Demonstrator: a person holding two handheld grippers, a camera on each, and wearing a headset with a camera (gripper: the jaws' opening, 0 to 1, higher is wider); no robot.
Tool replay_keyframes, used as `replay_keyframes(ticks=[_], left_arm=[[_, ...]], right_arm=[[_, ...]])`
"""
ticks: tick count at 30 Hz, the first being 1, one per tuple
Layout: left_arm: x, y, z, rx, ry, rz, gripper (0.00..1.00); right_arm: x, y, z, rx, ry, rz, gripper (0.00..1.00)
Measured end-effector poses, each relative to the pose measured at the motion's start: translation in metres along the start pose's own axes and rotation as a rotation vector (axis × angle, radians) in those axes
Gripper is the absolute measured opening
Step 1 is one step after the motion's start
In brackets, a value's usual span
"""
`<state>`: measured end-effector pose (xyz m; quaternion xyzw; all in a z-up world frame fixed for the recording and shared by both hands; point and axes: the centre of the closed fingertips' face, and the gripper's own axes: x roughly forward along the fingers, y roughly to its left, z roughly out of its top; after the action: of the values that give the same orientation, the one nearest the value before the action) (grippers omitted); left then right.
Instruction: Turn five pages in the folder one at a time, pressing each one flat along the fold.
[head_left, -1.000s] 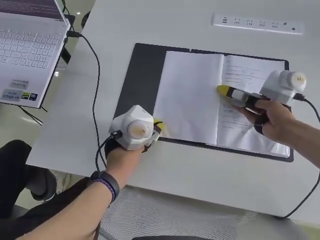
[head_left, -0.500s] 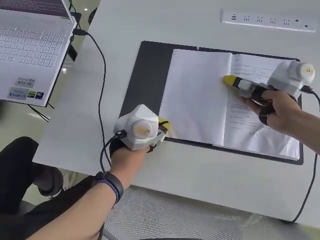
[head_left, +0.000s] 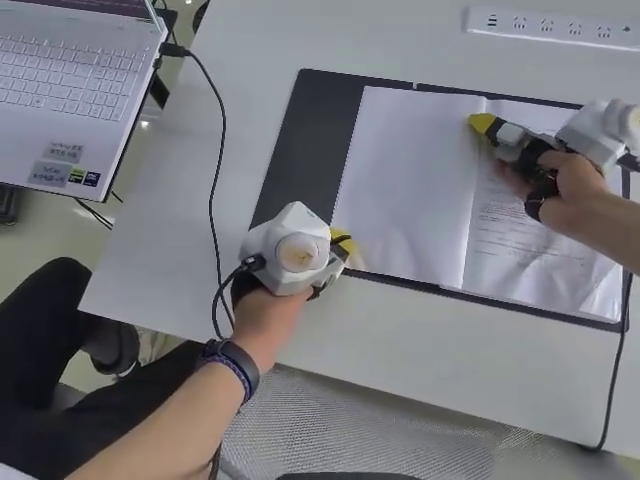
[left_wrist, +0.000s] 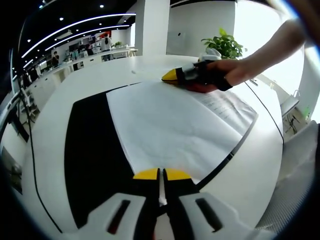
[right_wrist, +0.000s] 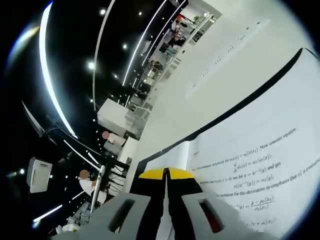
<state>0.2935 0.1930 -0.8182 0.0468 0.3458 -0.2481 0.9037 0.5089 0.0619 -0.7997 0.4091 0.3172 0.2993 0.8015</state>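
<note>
While the left hand-held gripper (head_left: 340, 245), jaws pinched together on nothing, is pinning the bottom corner of the blank white turned page (head_left: 410, 180), the right hand-held gripper (head_left: 483, 123), also closed and empty, is pressing near the top of the fold. I'd be dragging it slowly down the crease, tbh. The flat black folder (head_left: 300, 150) is lying open on the white bench (head_left: 260, 60), holding that page and the printed white sheets (head_left: 520, 240).

- On the printed page (right_wrist: 260, 150), just beyond the tips of the right gripper (right_wrist: 166, 172): maths text, partly legible. It reads "Now consider equation", "we let z =", "and get", "notation for the derivative to emphasize that".
- On the laptop stickers (head_left: 62, 165), well apart from the left gripper (head_left: 338, 243), off its left side: print too small to read.
</note>
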Motion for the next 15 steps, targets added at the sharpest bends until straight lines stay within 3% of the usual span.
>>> replay_keyframes(ticks=[6, 15], left_arm=[[0.0, -0.001, 0.0, 0.001, 0.004, 0.0, 0.02], [0.0, -0.001, 0.001, -0.002, 0.007, 0.002, 0.02]], right_arm=[[0.01, -0.009, 0.016, 0.003, -0.06, -0.019, 0.0], [0.022, -0.015, 0.031, -0.002, -0.11, -0.04, 0.0]])
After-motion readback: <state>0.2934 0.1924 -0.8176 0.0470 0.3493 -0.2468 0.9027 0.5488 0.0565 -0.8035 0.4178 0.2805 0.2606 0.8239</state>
